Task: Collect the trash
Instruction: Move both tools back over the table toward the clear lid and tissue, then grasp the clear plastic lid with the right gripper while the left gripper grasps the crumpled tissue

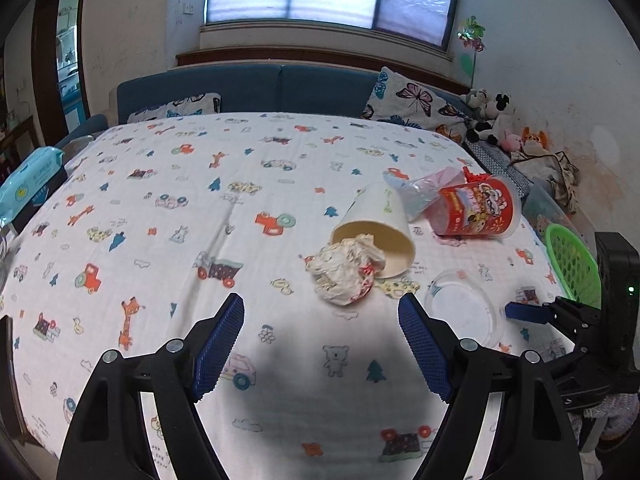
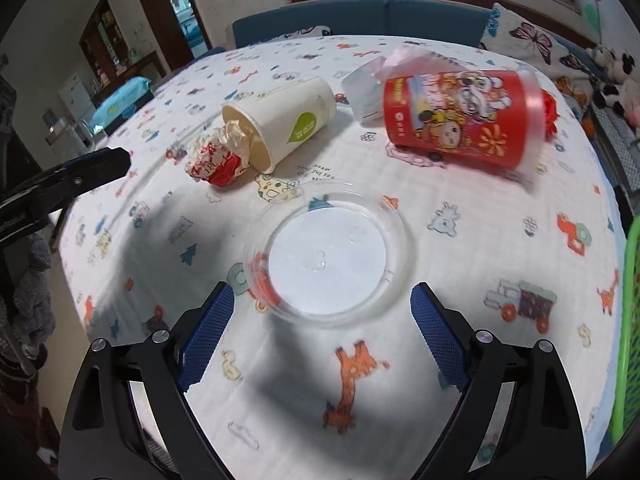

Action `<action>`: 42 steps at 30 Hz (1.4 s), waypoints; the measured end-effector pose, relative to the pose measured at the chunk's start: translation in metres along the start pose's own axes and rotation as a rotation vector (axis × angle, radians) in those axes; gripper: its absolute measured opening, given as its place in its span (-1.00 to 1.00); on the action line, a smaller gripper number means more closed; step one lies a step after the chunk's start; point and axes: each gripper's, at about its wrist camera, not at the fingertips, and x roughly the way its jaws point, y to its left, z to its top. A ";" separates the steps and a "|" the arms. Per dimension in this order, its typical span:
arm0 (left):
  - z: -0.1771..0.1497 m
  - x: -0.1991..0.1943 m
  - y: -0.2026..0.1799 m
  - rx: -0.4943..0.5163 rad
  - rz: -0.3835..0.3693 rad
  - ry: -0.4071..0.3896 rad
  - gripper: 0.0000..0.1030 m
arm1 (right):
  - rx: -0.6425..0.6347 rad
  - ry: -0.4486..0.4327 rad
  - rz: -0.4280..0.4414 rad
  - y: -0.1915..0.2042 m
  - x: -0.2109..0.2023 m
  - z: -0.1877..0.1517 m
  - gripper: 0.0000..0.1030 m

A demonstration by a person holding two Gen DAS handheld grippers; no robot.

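Observation:
A crumpled paper wrapper (image 1: 347, 273) (image 2: 218, 156) lies at the mouth of a white paper cup (image 1: 380, 229) (image 2: 284, 120) tipped on its side. A red printed plastic cup (image 1: 476, 210) (image 2: 460, 118) lies on its side behind, with a clear crumpled bag (image 1: 422, 190) (image 2: 368, 88) beside it. A clear round plastic lid (image 1: 464, 308) (image 2: 328, 256) lies flat on the cloth. My left gripper (image 1: 321, 312) is open and empty, just short of the wrapper. My right gripper (image 2: 322, 300) is open and empty, its jaws either side of the lid's near edge.
The table (image 1: 200, 220) has a white cloth with cartoon prints. A green mesh basket (image 1: 574, 266) (image 2: 628, 320) stands at its right edge. A blue wet-wipe pack (image 1: 28, 184) (image 2: 120, 102) lies at the left edge. A blue sofa (image 1: 256, 84) with cushions and plush toys stands behind.

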 end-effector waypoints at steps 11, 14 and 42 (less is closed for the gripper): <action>-0.004 0.014 0.007 -0.010 -0.002 0.030 0.49 | -0.022 0.017 -0.020 0.007 0.021 0.009 0.81; -0.005 0.018 0.007 -0.007 -0.003 0.036 0.49 | -0.032 0.012 -0.039 0.009 0.023 0.010 0.81; 0.016 0.089 -0.015 0.067 -0.009 0.103 0.50 | 0.032 -0.019 -0.030 -0.008 -0.002 0.001 0.79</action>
